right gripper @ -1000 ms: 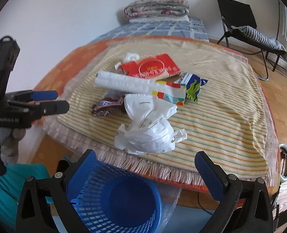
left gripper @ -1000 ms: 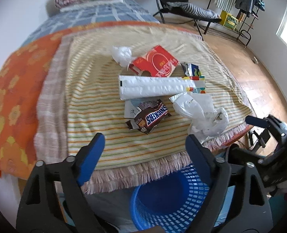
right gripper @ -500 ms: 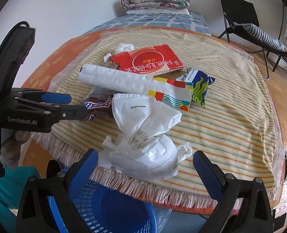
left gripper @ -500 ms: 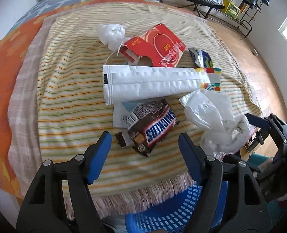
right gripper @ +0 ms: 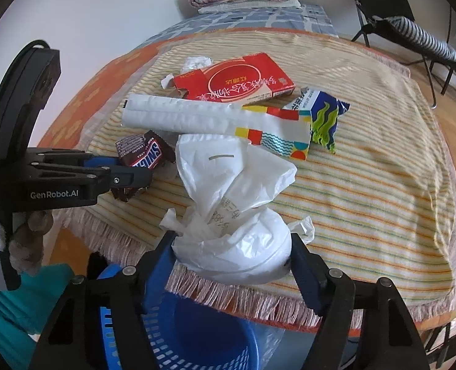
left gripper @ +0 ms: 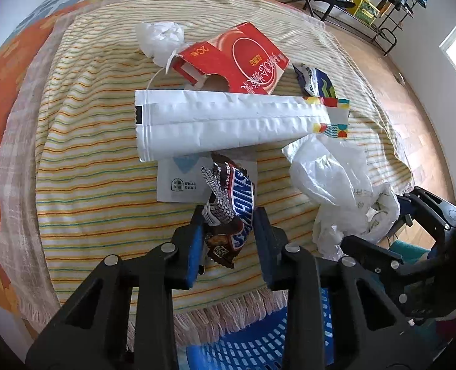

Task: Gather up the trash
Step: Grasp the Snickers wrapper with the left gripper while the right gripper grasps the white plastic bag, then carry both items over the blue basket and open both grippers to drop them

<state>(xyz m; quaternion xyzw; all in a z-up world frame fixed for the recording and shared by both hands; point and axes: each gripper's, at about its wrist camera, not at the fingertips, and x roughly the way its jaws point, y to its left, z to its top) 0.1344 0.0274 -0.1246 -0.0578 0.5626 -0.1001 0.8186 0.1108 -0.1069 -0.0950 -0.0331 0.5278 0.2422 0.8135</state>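
Two things are in my fingers now. My right gripper has been closing, and its fingers squeeze the big white plastic bag at the bed's edge: soft, light, slippery, best held at its puffy bottom. My left gripper has closed on the small candy wrapper: thin, crinkly, pinched low. Below waits the blue basket.
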